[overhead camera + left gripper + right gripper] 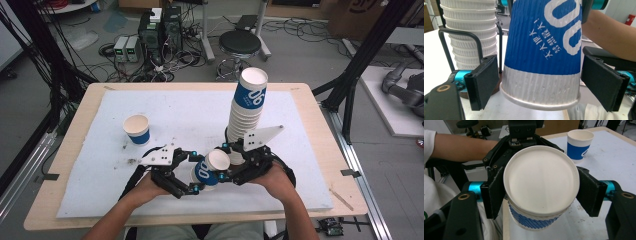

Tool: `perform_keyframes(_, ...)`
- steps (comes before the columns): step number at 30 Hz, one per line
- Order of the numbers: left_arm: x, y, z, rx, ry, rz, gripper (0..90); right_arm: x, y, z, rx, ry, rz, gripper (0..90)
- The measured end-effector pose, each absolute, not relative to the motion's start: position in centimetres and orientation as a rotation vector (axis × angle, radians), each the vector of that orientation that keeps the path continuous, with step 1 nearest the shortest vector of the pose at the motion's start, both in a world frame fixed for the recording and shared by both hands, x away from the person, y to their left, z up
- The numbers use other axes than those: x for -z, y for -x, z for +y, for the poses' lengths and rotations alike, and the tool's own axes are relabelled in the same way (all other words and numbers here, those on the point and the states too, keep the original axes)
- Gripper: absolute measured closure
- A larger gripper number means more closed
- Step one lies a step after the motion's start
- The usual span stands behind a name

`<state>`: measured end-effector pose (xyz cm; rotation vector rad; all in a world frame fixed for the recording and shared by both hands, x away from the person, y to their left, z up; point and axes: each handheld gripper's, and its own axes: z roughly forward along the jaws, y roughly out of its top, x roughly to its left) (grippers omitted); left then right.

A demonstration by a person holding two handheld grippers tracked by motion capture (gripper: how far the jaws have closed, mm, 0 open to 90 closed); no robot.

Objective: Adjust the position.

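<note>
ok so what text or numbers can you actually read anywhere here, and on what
"06" in big white figures, as it reads in the high view, on the blue band of the top cup of the stack.
Big white rounded figures, cut off by the frame, on the held cup: not readable whole.
A line of small white characters below them on that cup: too unclear to quote.
The lone cup has a white mark, too cropped to read.

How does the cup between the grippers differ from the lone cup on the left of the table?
The held cup lies tipped on its side in the air, its mouth toward the right gripper; the lone cup stands upright on the white mat.
The held cup sits between the jaws of the right gripper and the left gripper; the lone cup is untouched, well apart from both.
Both are blue-and-white ribbed paper cups, empty.
</note>
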<state>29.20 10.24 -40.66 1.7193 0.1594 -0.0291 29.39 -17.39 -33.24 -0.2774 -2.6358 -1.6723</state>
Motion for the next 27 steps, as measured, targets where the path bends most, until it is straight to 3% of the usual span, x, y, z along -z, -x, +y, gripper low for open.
perform_keyframes(8,41.1,-29.2,10.0,0.064,-1.719,0.175,15.2,33.5,-29.5,-17.4,1.688,0.286,-2.599,30.5)
perform_keyframes(23,40.4,-29.2,10.7,0.014,-1.750,0.137,28.7,33.9,-29.7,-17.7,1.712,0.297,-2.572,32.0)
perform_keyframes(27,39.9,-29.1,10.6,0.003,-1.783,0.136,28.8,34.1,-29.6,-17.7,1.724,0.316,-2.554,26.2)
